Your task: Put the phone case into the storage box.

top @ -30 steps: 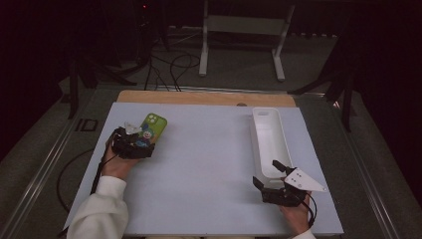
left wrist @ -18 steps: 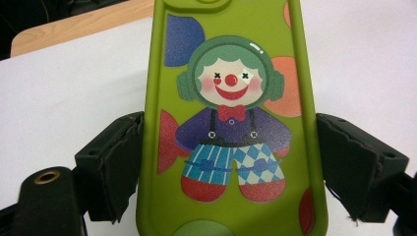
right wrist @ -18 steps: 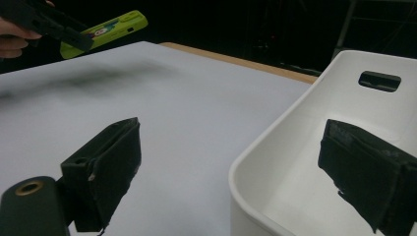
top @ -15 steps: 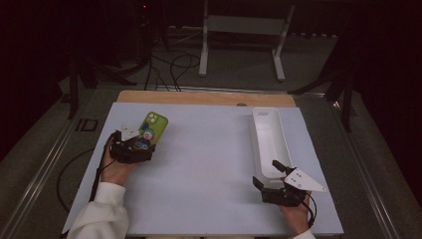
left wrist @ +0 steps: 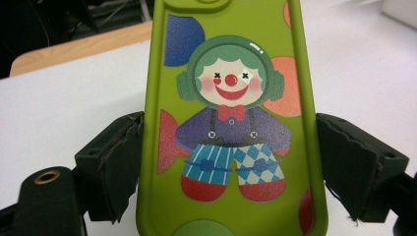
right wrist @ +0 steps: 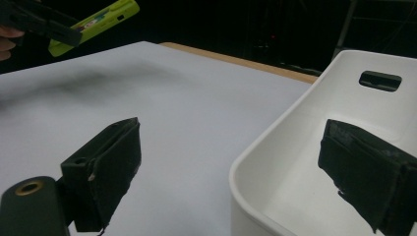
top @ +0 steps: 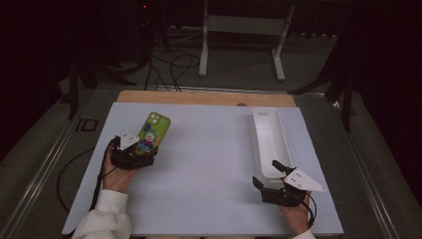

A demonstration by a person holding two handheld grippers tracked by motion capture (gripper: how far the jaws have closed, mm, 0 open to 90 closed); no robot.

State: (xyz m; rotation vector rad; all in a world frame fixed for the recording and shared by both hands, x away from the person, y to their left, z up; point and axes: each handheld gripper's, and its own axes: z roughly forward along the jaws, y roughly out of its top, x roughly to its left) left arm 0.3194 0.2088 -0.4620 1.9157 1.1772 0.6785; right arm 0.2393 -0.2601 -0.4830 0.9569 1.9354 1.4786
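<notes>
A green phone point(top: 155, 128) with a cartoon clown on its case point(left wrist: 231, 123) is held off the white table at the left. My left gripper point(top: 145, 149) is shut on its long edges near the lower end, one black jaw on each side point(left wrist: 228, 157). In the right gripper view the phone point(right wrist: 96, 22) hangs in the air at the top left. My right gripper point(top: 267, 174) stands open at the near right, its jaws point(right wrist: 236, 162) on either side of the near rim of a long white bin point(top: 255, 142).
The white bin point(right wrist: 295, 123) lies lengthwise along the right side of the table, with a handle slot point(right wrist: 379, 80) in its far wall. A wooden strip point(top: 199, 98) runs along the table's far edge. Stands and cables sit on the dark floor beyond.
My left gripper has drifted a little toward the near edge with the phone still in it. The right gripper has stayed put.
</notes>
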